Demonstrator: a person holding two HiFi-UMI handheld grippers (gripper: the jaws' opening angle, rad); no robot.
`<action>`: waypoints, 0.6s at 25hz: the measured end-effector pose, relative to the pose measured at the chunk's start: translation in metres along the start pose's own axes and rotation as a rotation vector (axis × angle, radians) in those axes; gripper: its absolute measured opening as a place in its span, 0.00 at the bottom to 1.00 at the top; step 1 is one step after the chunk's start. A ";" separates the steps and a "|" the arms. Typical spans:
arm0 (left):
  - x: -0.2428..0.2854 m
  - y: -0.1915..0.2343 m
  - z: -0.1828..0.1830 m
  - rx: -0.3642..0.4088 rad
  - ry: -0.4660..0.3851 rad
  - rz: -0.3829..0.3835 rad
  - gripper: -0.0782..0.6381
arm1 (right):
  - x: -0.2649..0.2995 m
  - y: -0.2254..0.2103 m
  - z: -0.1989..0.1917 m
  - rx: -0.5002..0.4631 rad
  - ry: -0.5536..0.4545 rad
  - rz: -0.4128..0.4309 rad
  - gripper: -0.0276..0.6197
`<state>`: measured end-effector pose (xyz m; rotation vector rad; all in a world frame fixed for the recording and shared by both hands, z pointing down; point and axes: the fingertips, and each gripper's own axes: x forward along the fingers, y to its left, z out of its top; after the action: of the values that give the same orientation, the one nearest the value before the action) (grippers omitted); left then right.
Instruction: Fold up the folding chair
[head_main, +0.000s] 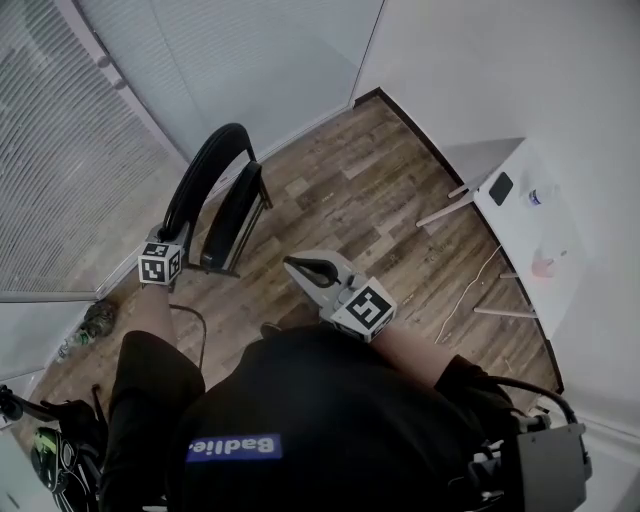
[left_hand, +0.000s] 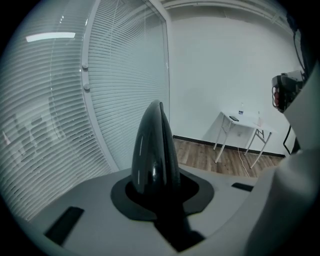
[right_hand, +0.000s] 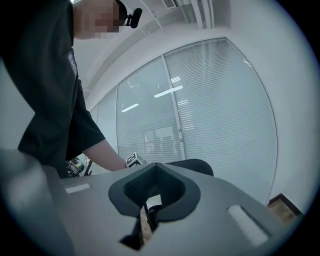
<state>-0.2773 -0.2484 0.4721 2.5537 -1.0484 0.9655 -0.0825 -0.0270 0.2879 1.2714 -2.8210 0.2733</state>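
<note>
The left hand-held gripper (head_main: 168, 243) pinches the top rail of the collapsed folding chair (head_main: 232, 212), while the right hand-held gripper (head_main: 296, 266), off to its right, is pressed together and empty.

Folding chair (head_main: 236, 212) on wood floor (head_main: 372, 200)

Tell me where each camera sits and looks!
Head view: on the person's head, looking down at the folding chair; black shirt, left gripper, right gripper show.
Left gripper view: rides the left gripper, clamped on the chair's back, facing blinds and white table.
Right gripper view: rides the shut, empty right gripper, facing blinds and the left arm.
Shared: all three show the chair.
</note>
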 end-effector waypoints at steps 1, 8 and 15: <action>0.000 0.000 0.000 0.001 -0.001 0.001 0.22 | 0.001 -0.002 0.000 -0.007 -0.005 0.002 0.05; 0.000 -0.002 0.000 0.008 -0.003 0.005 0.22 | 0.003 -0.010 -0.004 -0.021 -0.024 0.011 0.05; 0.001 -0.005 0.000 0.022 -0.006 0.012 0.22 | -0.001 -0.011 -0.010 -0.005 -0.013 0.019 0.05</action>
<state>-0.2738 -0.2454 0.4731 2.5725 -1.0619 0.9781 -0.0741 -0.0315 0.2993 1.2512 -2.8443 0.2590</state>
